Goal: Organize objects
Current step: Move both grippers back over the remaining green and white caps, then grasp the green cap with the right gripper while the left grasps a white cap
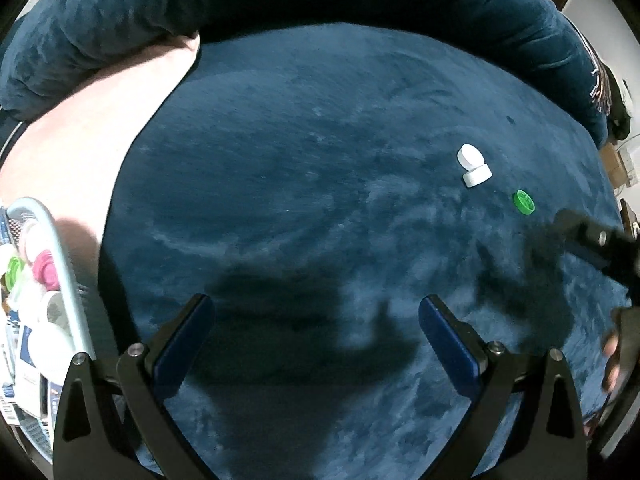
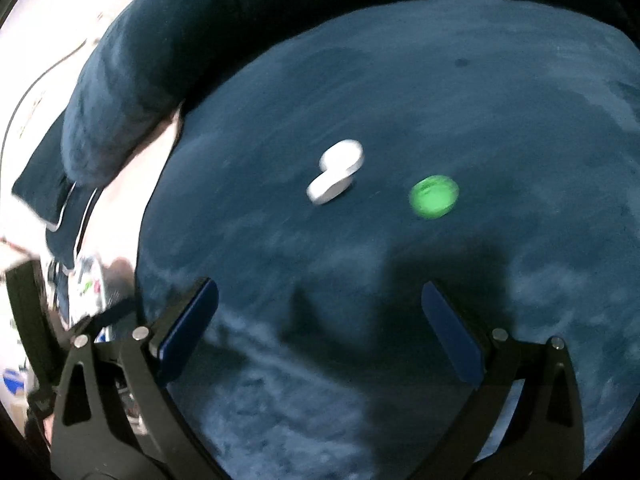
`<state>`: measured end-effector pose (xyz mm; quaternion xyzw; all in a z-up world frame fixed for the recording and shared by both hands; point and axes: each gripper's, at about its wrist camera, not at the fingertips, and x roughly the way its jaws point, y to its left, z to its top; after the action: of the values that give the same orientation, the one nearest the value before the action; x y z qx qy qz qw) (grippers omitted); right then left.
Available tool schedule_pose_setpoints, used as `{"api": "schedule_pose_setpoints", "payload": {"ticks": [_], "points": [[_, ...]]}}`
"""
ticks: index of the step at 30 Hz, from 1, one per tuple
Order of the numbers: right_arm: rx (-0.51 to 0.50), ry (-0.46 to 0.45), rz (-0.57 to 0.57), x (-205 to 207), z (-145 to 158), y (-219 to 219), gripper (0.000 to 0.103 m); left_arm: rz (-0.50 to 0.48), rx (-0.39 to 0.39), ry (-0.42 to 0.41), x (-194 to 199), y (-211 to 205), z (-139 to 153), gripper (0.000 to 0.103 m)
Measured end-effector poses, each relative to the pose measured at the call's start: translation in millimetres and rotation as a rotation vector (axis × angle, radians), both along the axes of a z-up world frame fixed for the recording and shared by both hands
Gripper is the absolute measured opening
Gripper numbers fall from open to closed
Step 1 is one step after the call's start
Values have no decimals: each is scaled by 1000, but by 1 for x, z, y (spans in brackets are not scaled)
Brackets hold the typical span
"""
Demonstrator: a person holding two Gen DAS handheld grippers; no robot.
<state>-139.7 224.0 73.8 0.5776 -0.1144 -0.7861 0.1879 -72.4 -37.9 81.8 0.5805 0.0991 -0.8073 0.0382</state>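
Collecting the last loose caps into the basket (image 1: 68,264) appears to be the step in hand. Two items remain on the blue plush surface (image 1: 300,160): a white flip-top cap (image 1: 474,168), hinged open so that its two discs lie joined, and a green screw cap (image 1: 524,202) just beside it, apart from it.

Jaw state: the left gripper (image 1: 316,336) has its jaws spread wide and holds nothing. The right gripper (image 2: 320,320) likewise has its jaws spread wide and empty.

Procedure, as judged from the layout:
- Assign the pick to the right gripper. In the right wrist view both the white flip-top cap (image 2: 336,172) and the green screw cap (image 2: 434,196) lie ahead of its jaws; that view is blurred.
- Take one item per pass. The green cap is low and round; set the pads across its rim and close squarely.
- Expect the plush pile to yield; press down lightly before closing.
- The flip-top may fold at its hinge; grip one disc only.

Edges and room: the surface between the caps and the basket is bare, giving an open path. The basket stands at the far left, off the plush edge on a pale surface (image 1: 100,120), and already holds bottles and caps. A raised blue cushion (image 1: 120,20) borders the back.
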Motion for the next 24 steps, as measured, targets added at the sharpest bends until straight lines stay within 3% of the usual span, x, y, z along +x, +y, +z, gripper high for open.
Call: {"api": "schedule_pose_setpoints", "payload": {"ticks": [8,14,18,19,20,22,24], "points": [[41,-11,-158,-43,-16,47,103,34,90,-15,-13,1,-16,102],[50,-25,-131,-55,-36,34,102,40,125,-21,-24,3,-26,102],[120,3,-89,-57,-46,19,99,36,143,-16,-29,7,-29,102],[134,8,-82,-59,-49,17,84,33,146,-13,-30,7,-30,102],[140,14,-69,-60,-51,15,58,29,148,-7,-31,8,-29,102],[164,36,-40,-61,-53,14,31,18,156,8,-34,12,-27,102],[137,36,-49,-61,-52,22,31,3,176,30,-40,20,-24,102]]}}
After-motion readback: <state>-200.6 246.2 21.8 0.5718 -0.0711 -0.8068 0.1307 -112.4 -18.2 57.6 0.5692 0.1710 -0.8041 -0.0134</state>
